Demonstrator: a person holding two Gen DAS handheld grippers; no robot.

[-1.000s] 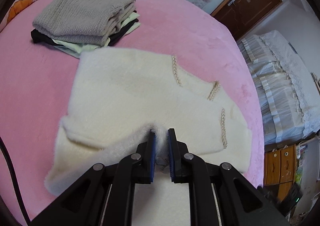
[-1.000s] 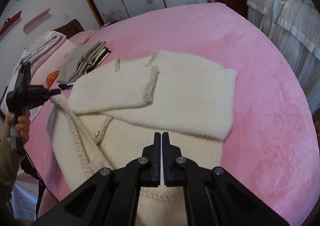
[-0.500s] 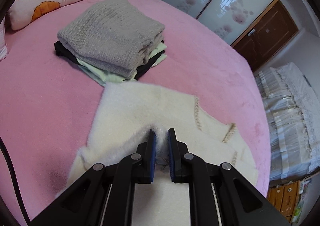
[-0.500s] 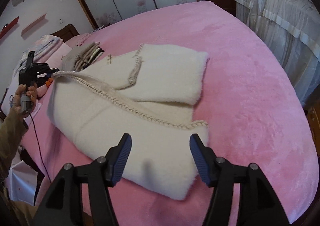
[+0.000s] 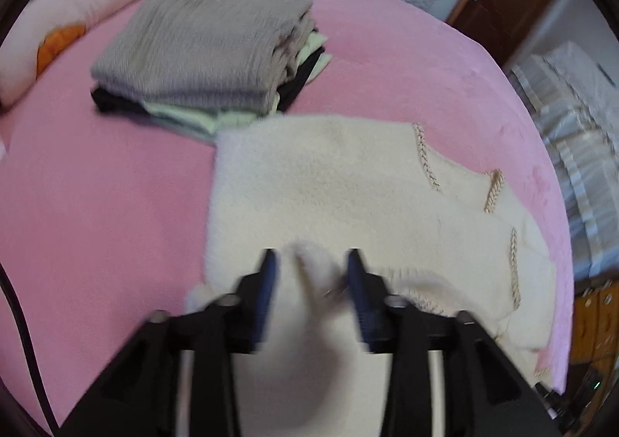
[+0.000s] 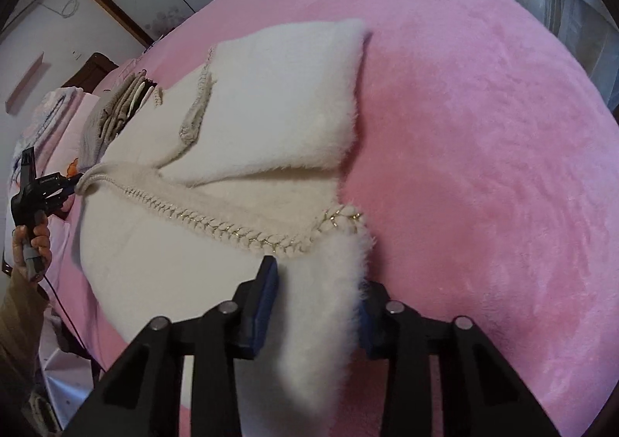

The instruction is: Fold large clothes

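Lying folded on the pink bed [image 6: 483, 135], the cream fuzzy cardigan [image 6: 271, 96] shows its braided trim across the near fold. Left gripper [image 5: 311, 267] released, jaws spread around a fabric tuft; right gripper [image 6: 317, 278] released too, jaws either side of the near hem. Stack of folded clothes [image 5: 209, 46] sits far left.
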